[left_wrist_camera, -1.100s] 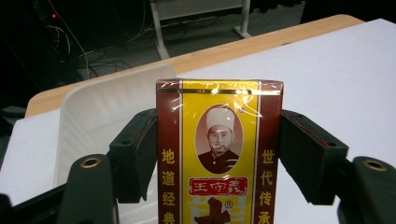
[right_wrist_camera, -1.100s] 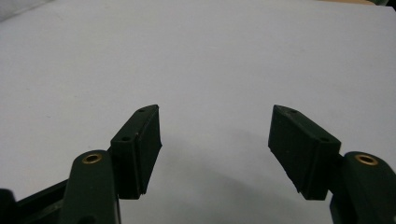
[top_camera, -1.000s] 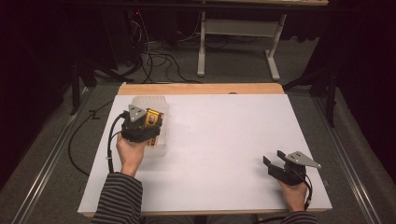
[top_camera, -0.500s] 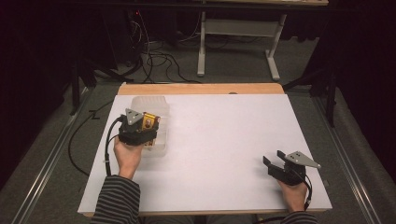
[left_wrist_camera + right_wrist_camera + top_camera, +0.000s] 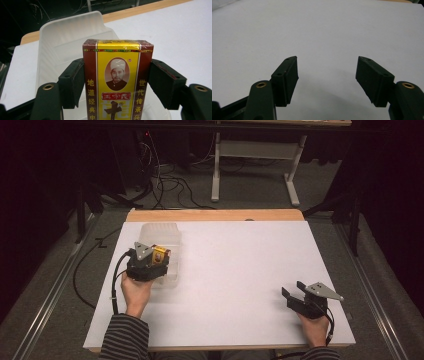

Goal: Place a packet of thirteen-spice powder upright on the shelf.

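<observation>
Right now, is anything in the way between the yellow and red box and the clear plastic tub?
Nothing visible is. The left gripper has its jaws shut on the yellow and red box, held right over the open clear plastic tub. The tub's inside that shows looks bare.

place: lab or studio | cues: dark curtained surround, loose cables (image 5: 165,180) on grey floor at far left, white-topped table (image 5: 240,265), bench frame (image 5: 255,165) beyond

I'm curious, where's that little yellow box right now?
The yellow box is clamped in the left gripper, held over the clear plastic tub at the table's left side.
</observation>
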Tool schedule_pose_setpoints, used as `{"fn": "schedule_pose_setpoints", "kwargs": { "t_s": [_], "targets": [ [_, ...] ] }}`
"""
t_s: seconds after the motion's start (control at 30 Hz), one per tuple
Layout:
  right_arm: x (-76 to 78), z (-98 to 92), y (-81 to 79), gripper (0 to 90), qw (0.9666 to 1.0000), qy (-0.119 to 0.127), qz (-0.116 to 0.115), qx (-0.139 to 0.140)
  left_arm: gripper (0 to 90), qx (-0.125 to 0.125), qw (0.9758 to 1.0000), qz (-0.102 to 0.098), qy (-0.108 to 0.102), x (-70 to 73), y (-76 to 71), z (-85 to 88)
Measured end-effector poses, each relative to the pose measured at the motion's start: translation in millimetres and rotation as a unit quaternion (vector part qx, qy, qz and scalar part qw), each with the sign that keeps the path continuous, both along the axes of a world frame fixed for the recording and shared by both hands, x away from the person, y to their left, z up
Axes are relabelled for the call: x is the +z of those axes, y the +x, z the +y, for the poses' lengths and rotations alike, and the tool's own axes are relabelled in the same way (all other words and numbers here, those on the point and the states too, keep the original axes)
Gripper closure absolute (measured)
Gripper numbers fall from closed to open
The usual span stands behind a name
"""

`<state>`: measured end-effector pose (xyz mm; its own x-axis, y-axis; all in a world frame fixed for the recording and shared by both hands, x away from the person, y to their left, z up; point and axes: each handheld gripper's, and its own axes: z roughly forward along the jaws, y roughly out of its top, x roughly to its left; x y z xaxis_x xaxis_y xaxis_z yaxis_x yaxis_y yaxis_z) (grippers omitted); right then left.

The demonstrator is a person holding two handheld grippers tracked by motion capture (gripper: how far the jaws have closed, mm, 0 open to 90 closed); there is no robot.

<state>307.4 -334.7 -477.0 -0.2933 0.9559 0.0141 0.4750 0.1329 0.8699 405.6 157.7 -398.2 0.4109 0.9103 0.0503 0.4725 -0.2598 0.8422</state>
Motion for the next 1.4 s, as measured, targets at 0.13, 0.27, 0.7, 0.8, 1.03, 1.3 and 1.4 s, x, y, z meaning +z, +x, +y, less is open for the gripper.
{"fn": "schedule_pose_setpoints", "kwargs": {
  "t_s": [0.13,0.27,0.7,0.8,1.03,1.3,1.4],
  "targets": [
    [0.0,0.0,0.0,34.7,1.0000,0.000,0.000,0.001,32.8,0.000,1.0000,0.006,0.000,-4.5,-2.9,0.5],
    [0.0,-0.2,0.1,34.7,1.0000,0.001,0.000,0.000,32.8,0.001,1.0000,0.009,0.000,-6.2,-5.6,1.0],
    [0.0,-0.3,-0.4,34.7,1.0000,0.001,-0.003,-0.001,32.8,0.006,0.9999,0.008,-0.001,-9.7,-12.5,1.4],
    [0.0,0.0,-0.5,34.6,1.0000,0.000,-0.003,0.000,32.8,0.006,0.9999,0.007,-0.002,-10.0,-14.1,2.3],
    [0.2,0.2,-1.7,34.7,1.0000,0.000,-0.008,0.003,32.7,0.012,0.9998,0.013,-0.009,-10.0,-16.4,5.5],
    [-0.1,0.9,-0.3,34.6,1.0000,-0.006,-0.002,0.003,32.7,0.008,0.9999,0.013,-0.007,-9.5,-21.1,8.3],
    [0.0,1.4,-0.3,34.6,1.0000,-0.005,-0.001,0.003,32.6,0.009,0.9999,0.012,-0.009,-10.0,-23.2,9.5]
  ]
}}
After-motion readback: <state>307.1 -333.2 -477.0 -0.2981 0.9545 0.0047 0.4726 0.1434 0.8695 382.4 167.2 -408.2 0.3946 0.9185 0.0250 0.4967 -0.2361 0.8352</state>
